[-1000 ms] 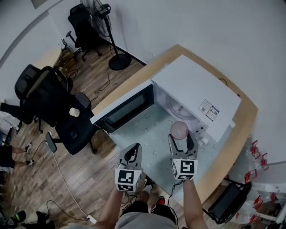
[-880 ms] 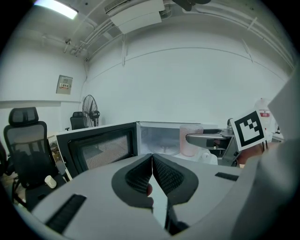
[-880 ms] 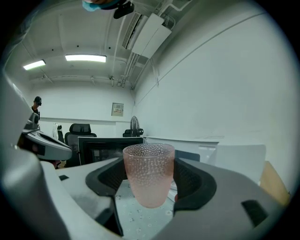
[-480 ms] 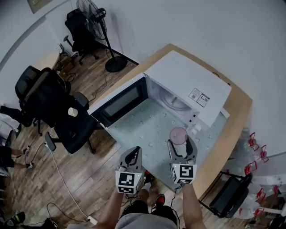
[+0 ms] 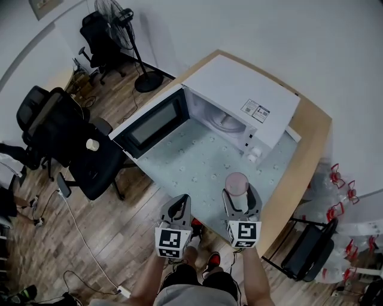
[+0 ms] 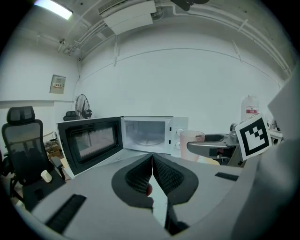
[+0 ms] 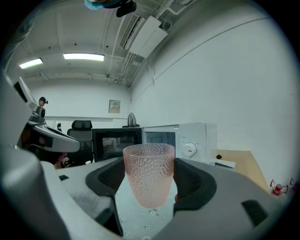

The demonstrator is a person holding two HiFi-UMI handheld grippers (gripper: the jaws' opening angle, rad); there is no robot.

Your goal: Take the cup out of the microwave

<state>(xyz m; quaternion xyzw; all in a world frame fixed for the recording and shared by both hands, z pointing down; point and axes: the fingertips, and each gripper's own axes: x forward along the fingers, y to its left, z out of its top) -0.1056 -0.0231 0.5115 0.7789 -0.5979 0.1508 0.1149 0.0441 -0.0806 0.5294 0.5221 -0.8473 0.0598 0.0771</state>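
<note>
The right gripper [image 7: 149,190] has its jaws closed on a pink dimpled cup [image 7: 149,173], gripped at both sides, upright and see-through, with only its own pink walls showing. In the head view this cup [image 5: 237,184] sits in the right gripper [image 5: 242,206] above the near part of a pale patterned mat [image 5: 197,164], clear of the microwave. The left gripper [image 6: 152,174] is clenched, jaws pressed together on nothing; it hangs at the near edge, left of the right one [image 5: 176,214].

The mat covers most of a wooden surface [image 5: 312,134]. At its far side stands a white microwave [image 5: 239,95], its door [image 5: 152,122] swung open to the left; the cavity holds a glass turntable [image 5: 224,122]. The path between cup and cavity is bare mat.

On the floor to the left is a black office chair [image 5: 96,173] with a small paper cup [image 5: 91,144] on its seat, and farther off a standing fan [image 5: 119,12]
</note>
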